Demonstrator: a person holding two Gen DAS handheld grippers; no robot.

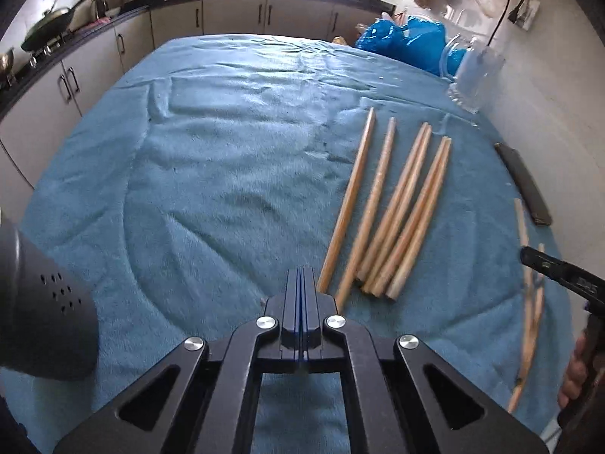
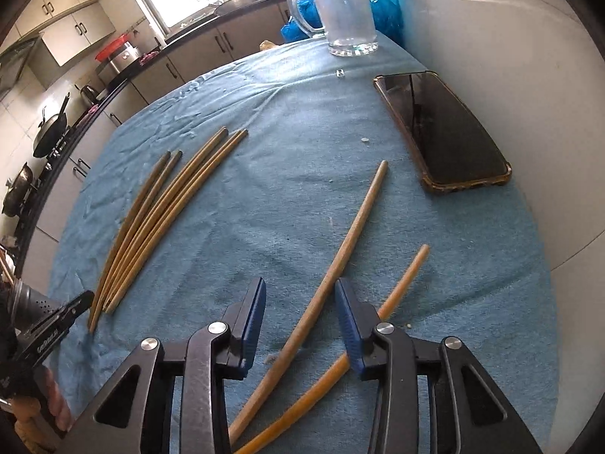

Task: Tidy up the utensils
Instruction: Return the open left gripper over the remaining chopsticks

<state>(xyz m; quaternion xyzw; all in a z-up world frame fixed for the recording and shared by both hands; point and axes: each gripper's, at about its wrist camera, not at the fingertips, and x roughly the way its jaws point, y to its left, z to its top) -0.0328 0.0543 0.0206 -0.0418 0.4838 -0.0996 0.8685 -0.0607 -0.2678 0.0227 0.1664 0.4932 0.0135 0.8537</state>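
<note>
Several wooden chopsticks (image 1: 393, 208) lie side by side on the blue towel (image 1: 227, 189), just right of my left gripper (image 1: 301, 276), which is shut and empty. The same group shows at the left of the right wrist view (image 2: 159, 219). Two more chopsticks lie crossed under my right gripper (image 2: 300, 302), which is open; one chopstick (image 2: 340, 249) runs between its jaws, the other (image 2: 401, 283) passes under the right finger. These two show at the right edge of the left wrist view (image 1: 529, 321). A glass mug (image 2: 346, 11) stands at the far end.
A black phone (image 2: 442, 132) lies on the towel by the white wall at right. Blue plastic bags (image 1: 408, 41) sit behind the mug (image 1: 476, 75). Kitchen cabinets and a stove with a wok (image 1: 49, 26) line the left and far sides.
</note>
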